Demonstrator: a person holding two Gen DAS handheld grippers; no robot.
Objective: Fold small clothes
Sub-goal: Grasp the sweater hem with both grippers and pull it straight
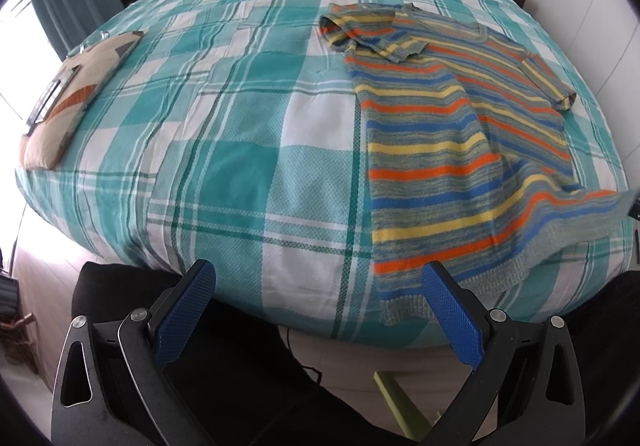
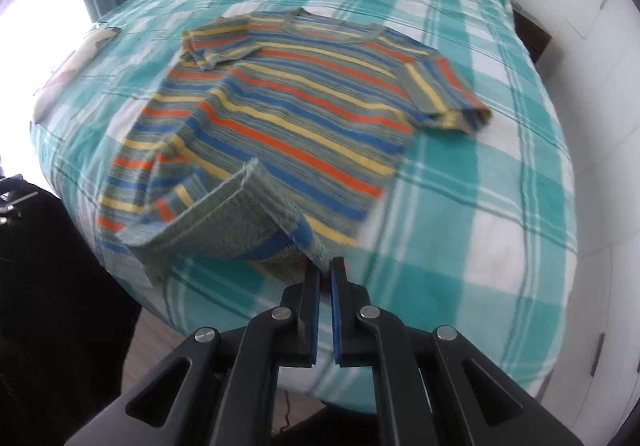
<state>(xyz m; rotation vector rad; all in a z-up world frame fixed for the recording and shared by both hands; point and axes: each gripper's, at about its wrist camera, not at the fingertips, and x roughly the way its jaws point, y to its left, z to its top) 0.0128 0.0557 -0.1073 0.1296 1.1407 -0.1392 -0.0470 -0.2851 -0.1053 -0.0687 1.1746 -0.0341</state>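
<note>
The striped shirt lies front up in the middle of the checked bedspread, mostly flat, so the folding looks barely begun. One sleeve, on the side nearer the window, is already turned in over the chest; the other sleeve is spread outward. The right gripper is pinched tight on a hem corner and lifts it off the bedspread, so that part of the hem band curls up. The left gripper hovers with its jaws wide apart and holding nothing, just short of the hem's other end. Left to do, I judge: the second sleeve, then the body folds.
</note>
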